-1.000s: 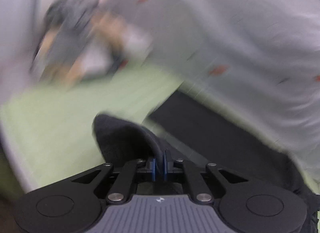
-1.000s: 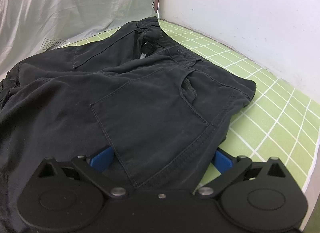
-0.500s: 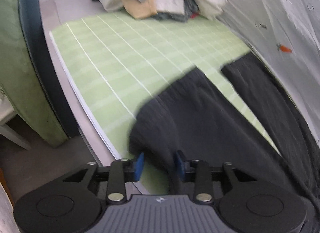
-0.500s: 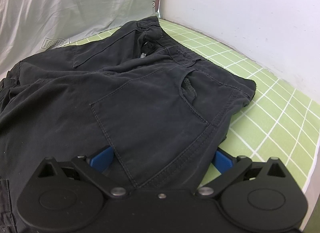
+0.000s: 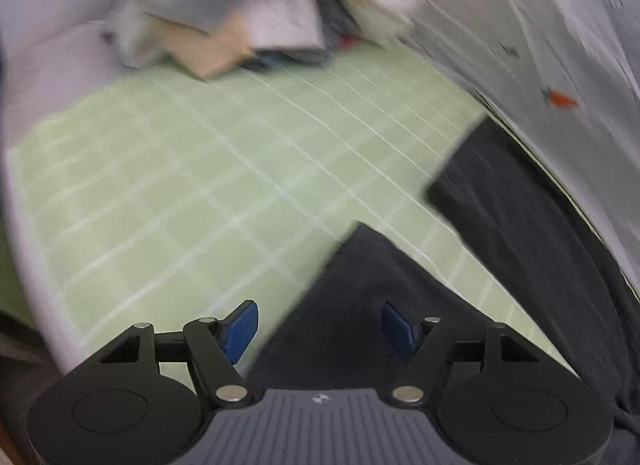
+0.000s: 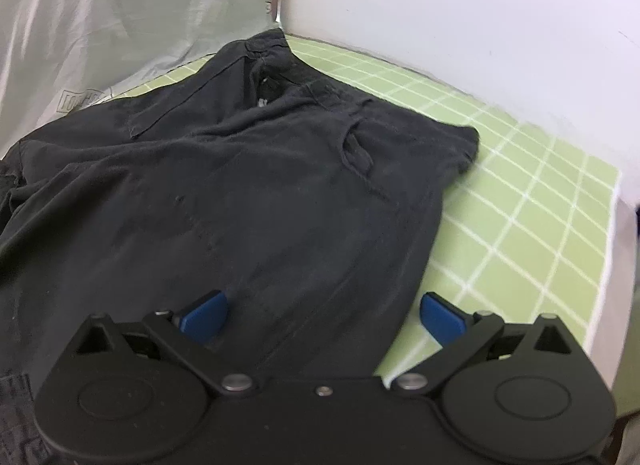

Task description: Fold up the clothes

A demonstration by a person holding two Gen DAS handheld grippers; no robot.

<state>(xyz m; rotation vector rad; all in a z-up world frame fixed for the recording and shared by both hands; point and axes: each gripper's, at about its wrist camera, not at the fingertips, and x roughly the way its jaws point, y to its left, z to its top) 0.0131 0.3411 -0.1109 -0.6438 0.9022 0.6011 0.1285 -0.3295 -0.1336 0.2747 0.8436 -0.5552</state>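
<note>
Your left gripper point(image 5: 316, 325), jaws opening, grips nothing; right gripper point(image 6: 322, 315) gapes empty over flat black cotton trousers point(image 6: 256, 193): no fold made yet.

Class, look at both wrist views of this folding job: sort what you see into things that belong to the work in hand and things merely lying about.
Belongs to the job:
- black trousers, spread flat
- left gripper, jaws opening over a trouser leg
- right gripper, open over the trousers
- green checked mat

Lying about:
- heap of other clothes
- carrot-print sheet
</note>
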